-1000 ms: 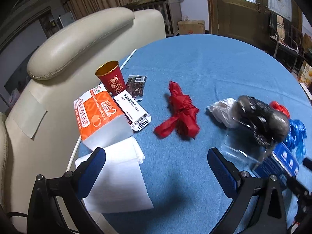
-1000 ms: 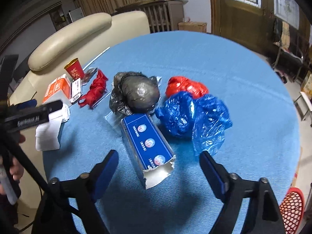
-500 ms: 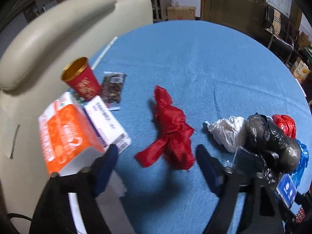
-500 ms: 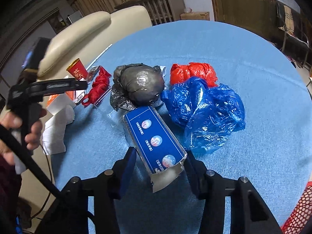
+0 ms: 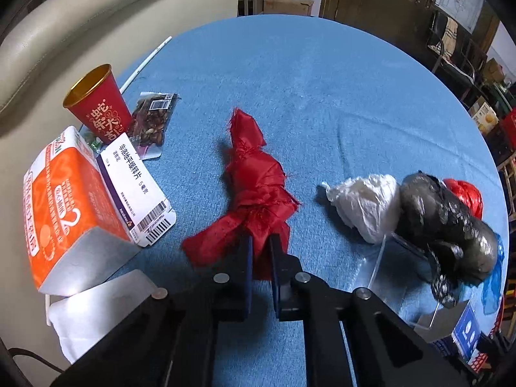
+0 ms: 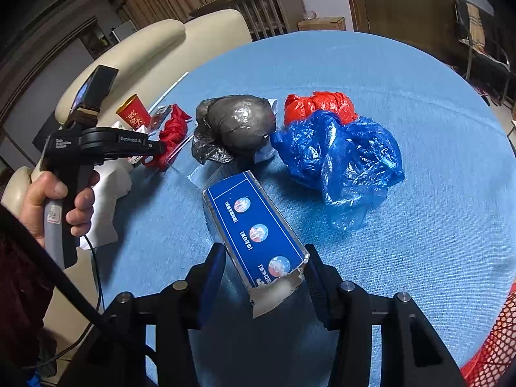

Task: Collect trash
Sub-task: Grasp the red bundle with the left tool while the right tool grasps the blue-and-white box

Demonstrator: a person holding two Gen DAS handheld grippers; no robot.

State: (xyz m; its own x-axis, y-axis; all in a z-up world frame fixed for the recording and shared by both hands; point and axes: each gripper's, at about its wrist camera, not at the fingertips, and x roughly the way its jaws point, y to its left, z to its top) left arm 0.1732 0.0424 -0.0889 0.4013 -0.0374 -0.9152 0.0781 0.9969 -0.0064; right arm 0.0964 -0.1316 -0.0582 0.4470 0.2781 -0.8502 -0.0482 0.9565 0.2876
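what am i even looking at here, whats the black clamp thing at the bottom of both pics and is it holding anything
Those black clamps are hand-held two-finger grippers, one per hand, each carrying a camera that looks along its fingers. In the left one's picture, the left gripper is shut on a crumpled red cloth. In the right one's picture, the right gripper straddles a blue box, not clearly clamped; the person's hand shows at left. All lies on a blue table, with bagged trash: black bag, blue bag.

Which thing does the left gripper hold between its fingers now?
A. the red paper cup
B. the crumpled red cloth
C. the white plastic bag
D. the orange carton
B: in the left wrist view the left gripper has its fingers closed on the near end of the crumpled red cloth.
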